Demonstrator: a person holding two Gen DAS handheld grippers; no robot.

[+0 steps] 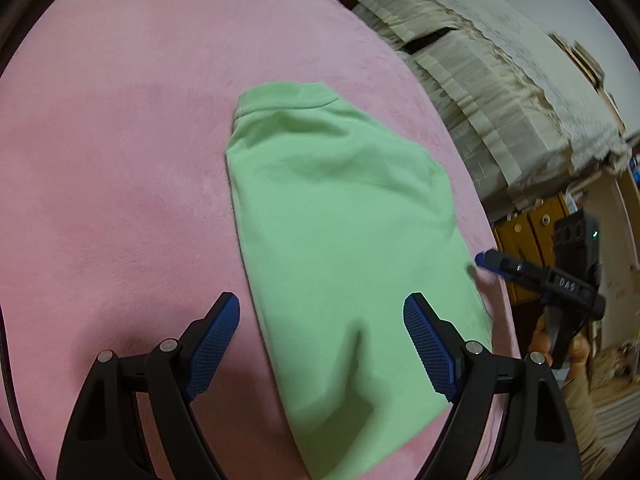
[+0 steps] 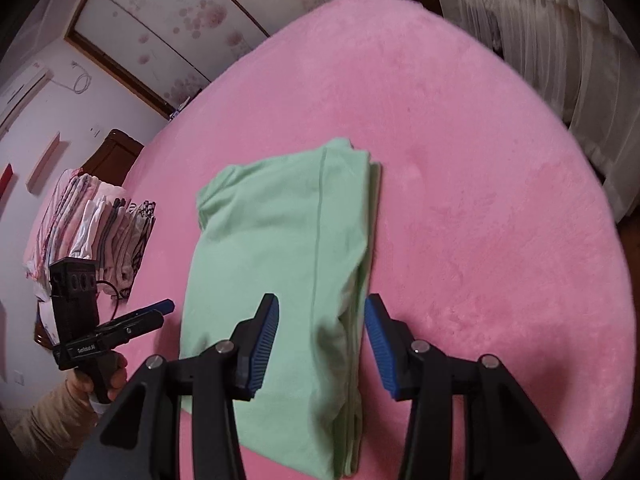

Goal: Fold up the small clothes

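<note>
A light green garment (image 1: pixel 340 216), already doubled lengthwise into a long strip, lies flat on a pink plush blanket (image 1: pixel 120 140), close to the blanket's edge on the person's right-hand side, its ribbed collar end pointing away from the person. A stack of folded clothes (image 2: pixel 100 224) stands near the blanket's far left edge in the right-wrist view.

The left gripper (image 1: pixel 320 344) hovers over the strip's near end, its blue pads spread wide with only cloth and blanket showing between them; nothing is pinched. The right gripper (image 2: pixel 320 344) hangs over the layered long edge, jaws roughly half open and the pads clear of the fabric.

The next fold looks to be crosswise, near end toward collar. To do it well, each gripper would likely need to catch every layer at a near corner, lift both corners level together, and lay them squarely onto the collar end so the stacked edges stay aligned.
</note>
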